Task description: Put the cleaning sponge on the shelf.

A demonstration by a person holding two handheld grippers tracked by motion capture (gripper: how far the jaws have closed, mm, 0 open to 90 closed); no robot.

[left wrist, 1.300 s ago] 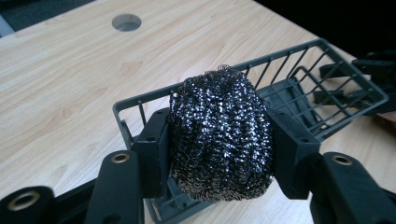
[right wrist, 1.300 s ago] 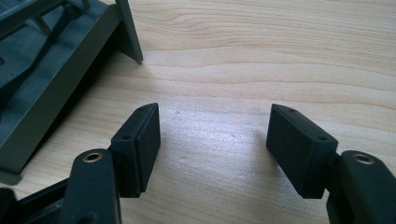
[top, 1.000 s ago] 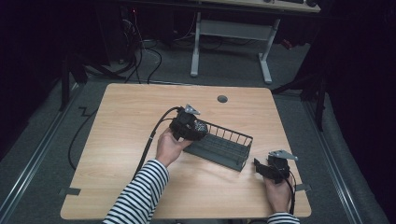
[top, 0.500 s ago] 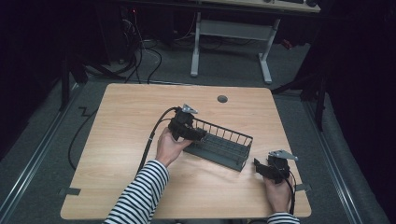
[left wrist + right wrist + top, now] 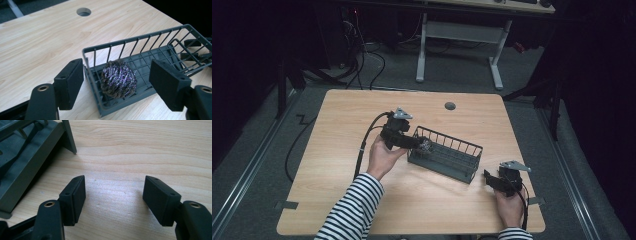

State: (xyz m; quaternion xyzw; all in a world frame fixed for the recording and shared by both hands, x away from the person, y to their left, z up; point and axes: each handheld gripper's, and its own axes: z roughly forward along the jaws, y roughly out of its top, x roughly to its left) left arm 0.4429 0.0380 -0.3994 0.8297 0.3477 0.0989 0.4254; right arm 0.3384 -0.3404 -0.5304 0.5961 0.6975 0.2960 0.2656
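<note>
Left claw (image 5: 116, 82) just opened, empty, steel scourer (image 5: 118, 78) in basket (image 5: 160, 53) — far end cut off, right claw (image 5: 113, 200) open.

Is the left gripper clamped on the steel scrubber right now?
No: in the left gripper view the steel scrubber lies in the end of the wire basket and the left gripper pads stand apart, clear of it.

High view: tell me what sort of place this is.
Probably a lab or recording workroom, not a home. A bare wooden table with a cable hole stands on grey carpet, cables trail over the floor beyond it, and a white-legged desk stands in the dark background.
</note>
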